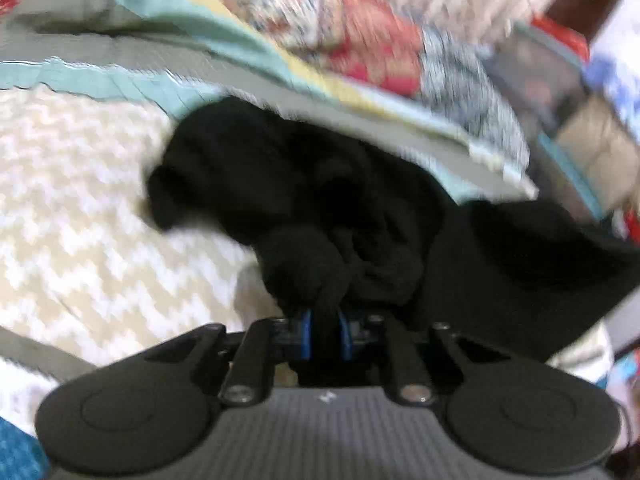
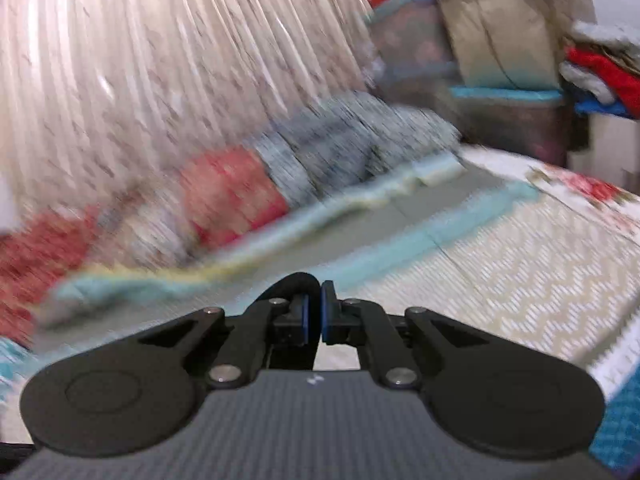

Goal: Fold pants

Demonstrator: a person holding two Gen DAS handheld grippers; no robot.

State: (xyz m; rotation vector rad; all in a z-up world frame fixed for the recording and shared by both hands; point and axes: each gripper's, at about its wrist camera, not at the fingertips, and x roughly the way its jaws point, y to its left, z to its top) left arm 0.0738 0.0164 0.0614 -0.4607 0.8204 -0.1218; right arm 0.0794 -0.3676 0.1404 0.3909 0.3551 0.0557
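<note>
Both claws: you have them pinching black cloth.
Left gripper (image 1: 326,332): clamped on the pants (image 1: 304,200), bunched just ahead on the bedspread (image 1: 80,208).
Right gripper (image 2: 315,316): nearly closed on a black fold.

No words, numbers, brand names or labels can be read in either view; both are heavily blurred. The only sign is a small white mark, like two short slanted strokes, on the grey ribbed body of each hand-held gripper: on the left hand-held gripper (image 1: 326,330) it sits at the lower middle of the left wrist frame, and on the right hand-held gripper (image 2: 321,316) at the lower middle of the right wrist frame. It is too small to tell as a letter or a logo.
</note>
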